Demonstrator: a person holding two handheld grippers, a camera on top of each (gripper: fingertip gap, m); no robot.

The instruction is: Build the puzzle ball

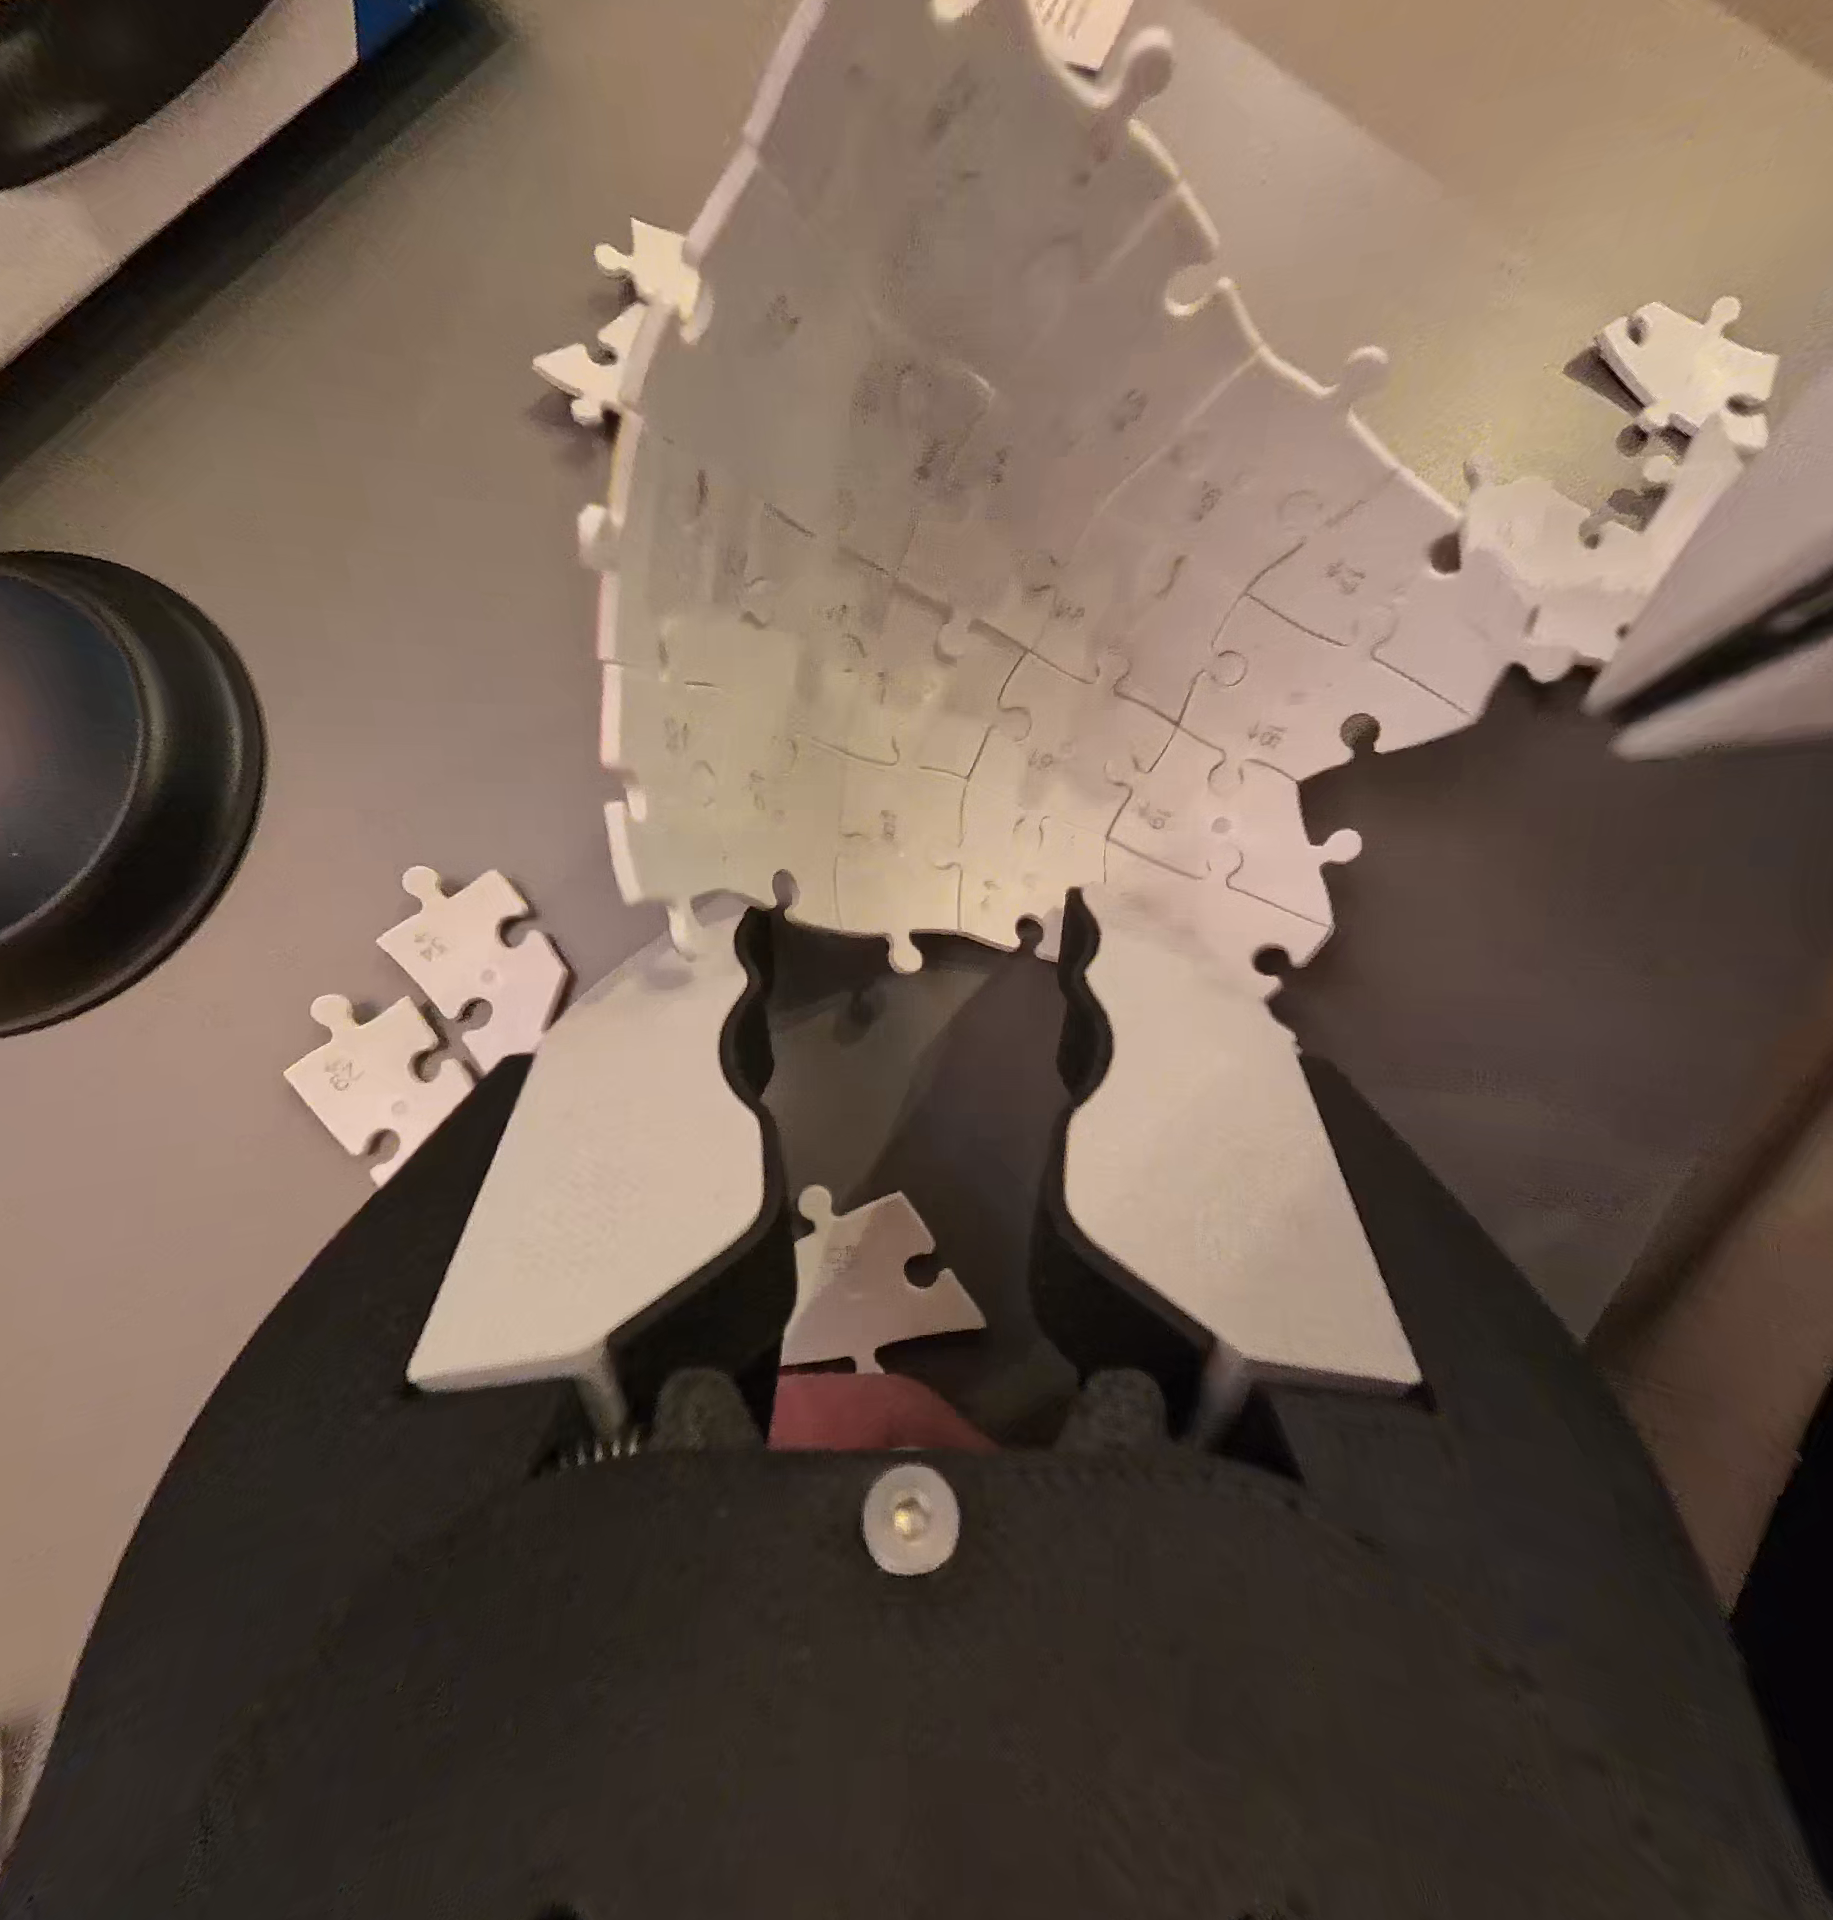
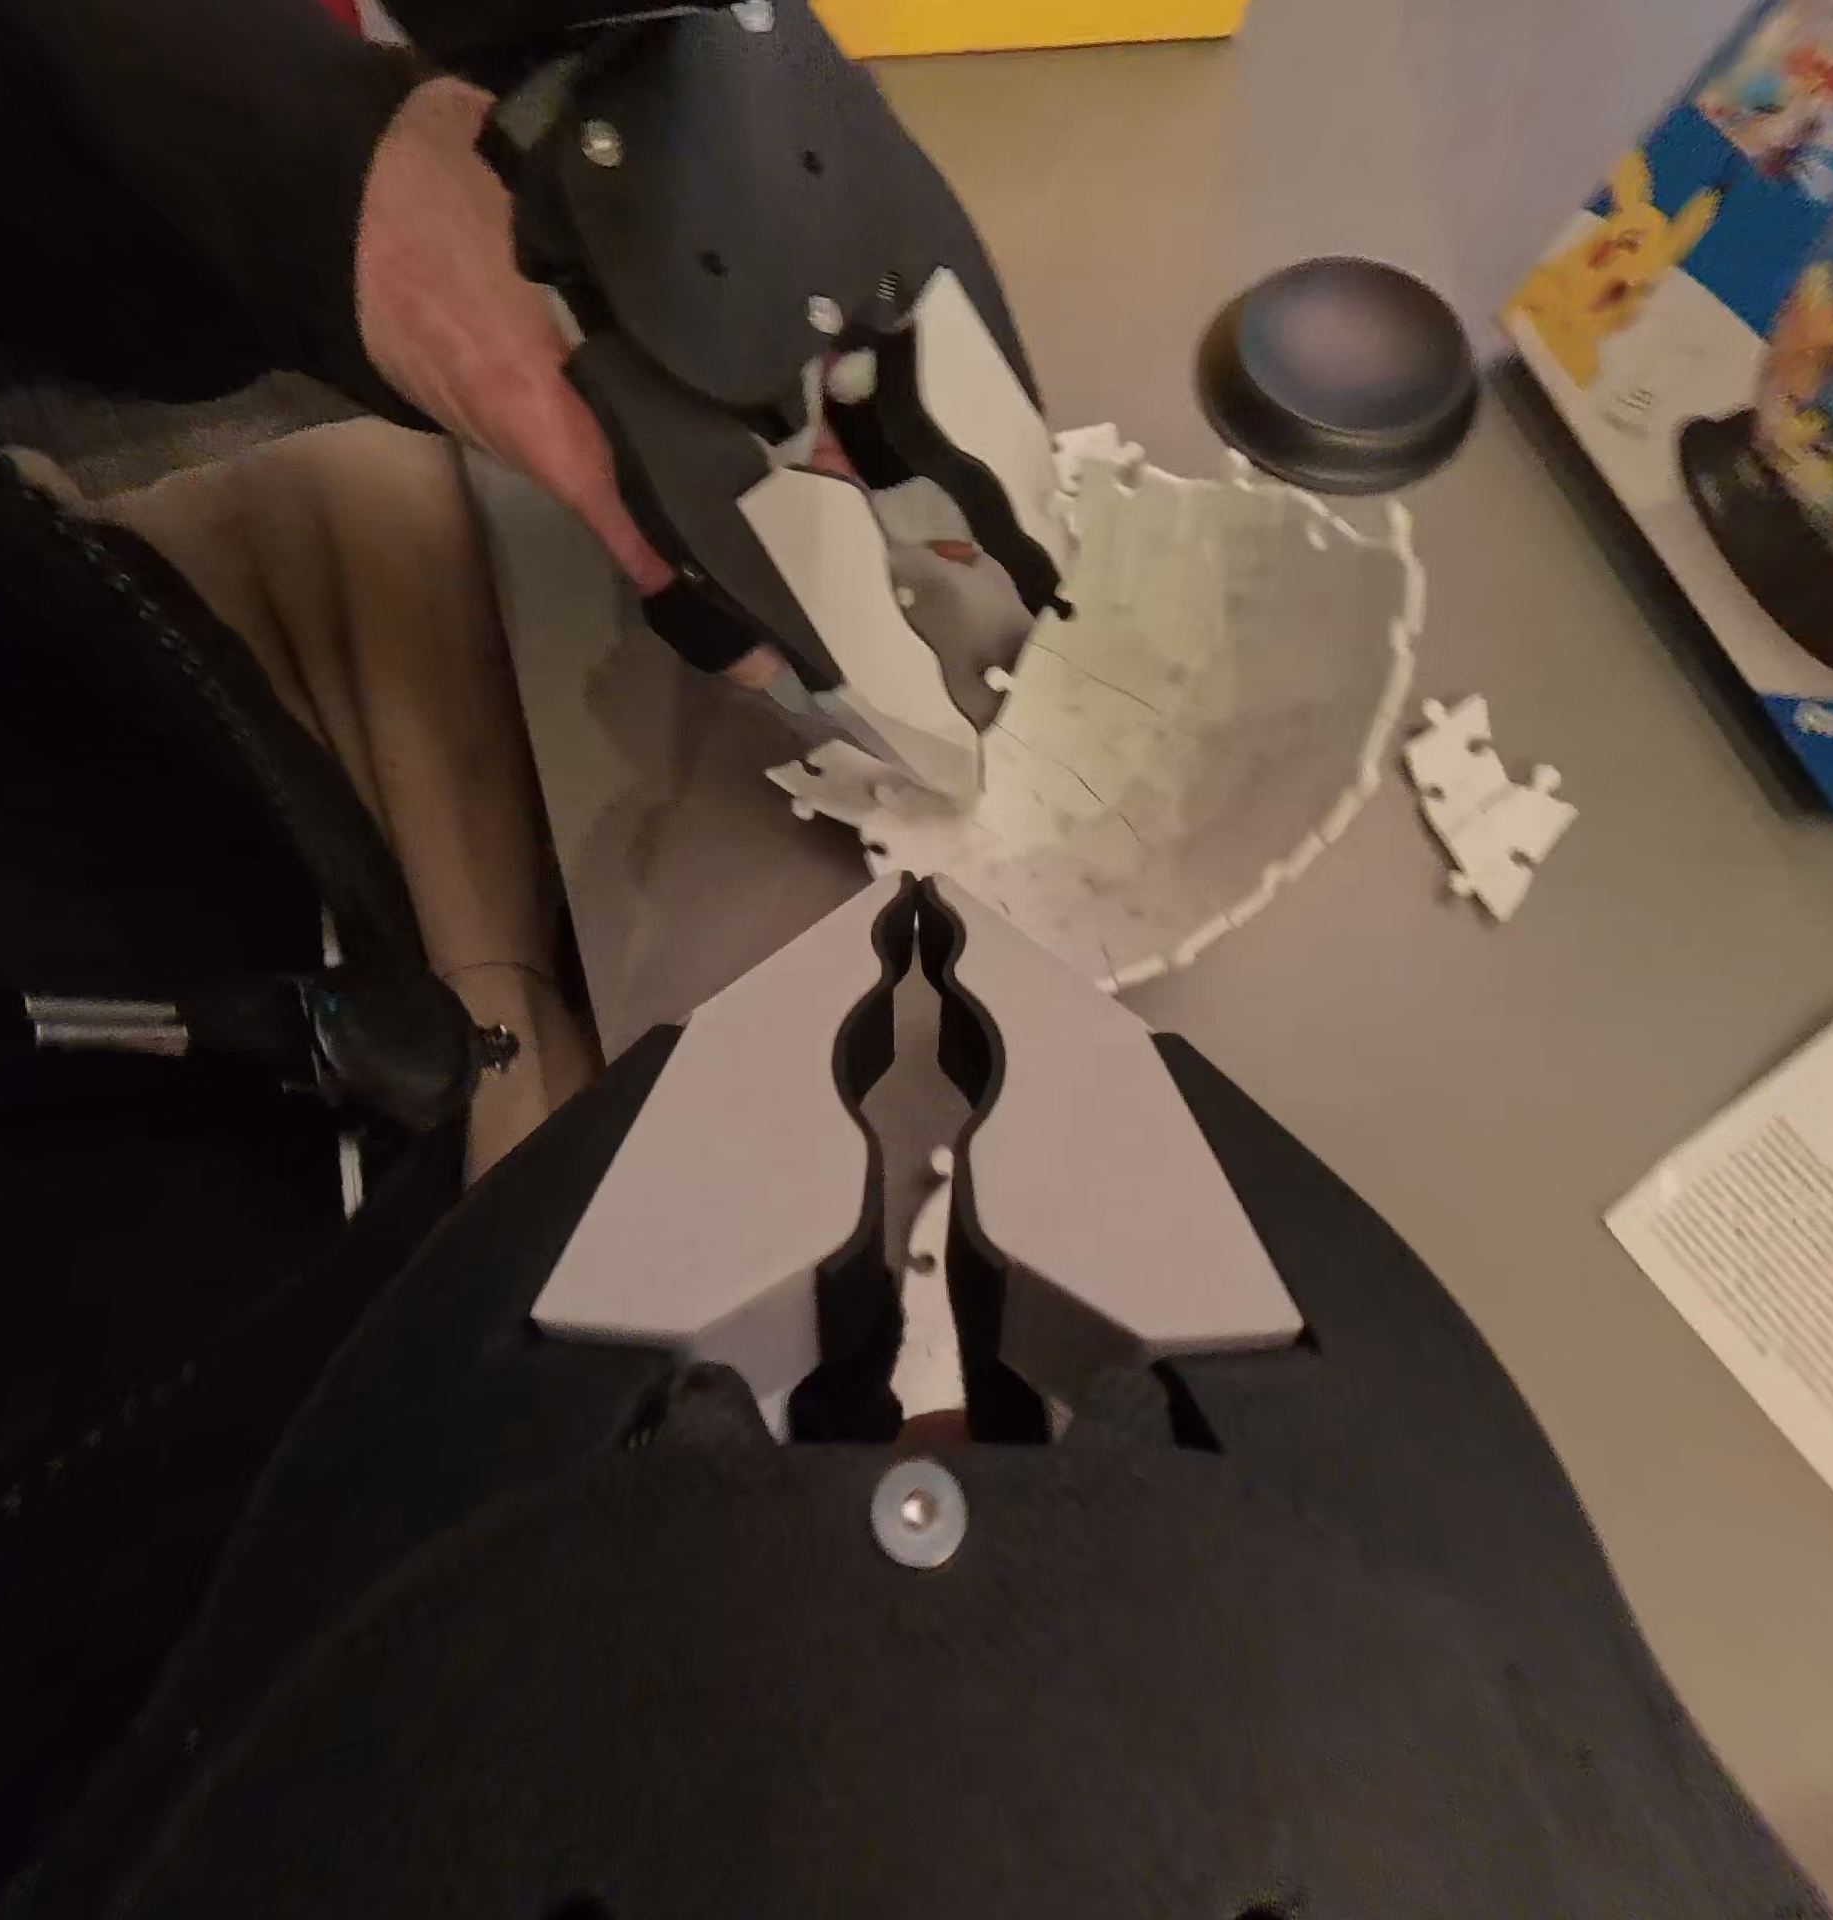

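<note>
The half-built puzzle ball (image 1: 922, 499) is a curved white shell of joined pieces standing on the grey table (image 1: 320, 540). My left gripper (image 1: 914, 909) is open, its fingertips at the shell's near lower edge, one on each side. In the right wrist view the left gripper (image 2: 1011, 686) straddles the shell's (image 2: 1203, 675) rim with a wide gap. My right gripper (image 2: 917, 896) is shut on the shell's jagged near edge; white knobbed puzzle edge shows between its fingers (image 2: 777, 1143). Its grey finger also shows at the right edge of the left wrist view (image 1: 1722, 623).
Loose white pieces lie left of my left gripper (image 1: 455, 966), under it (image 1: 870, 1278), and right of the shell (image 2: 1483, 800). A black round stand (image 2: 1338, 374) sits behind the shell. The puzzle box (image 2: 1722, 312) and a printed sheet (image 2: 1774, 1268) lie to the right.
</note>
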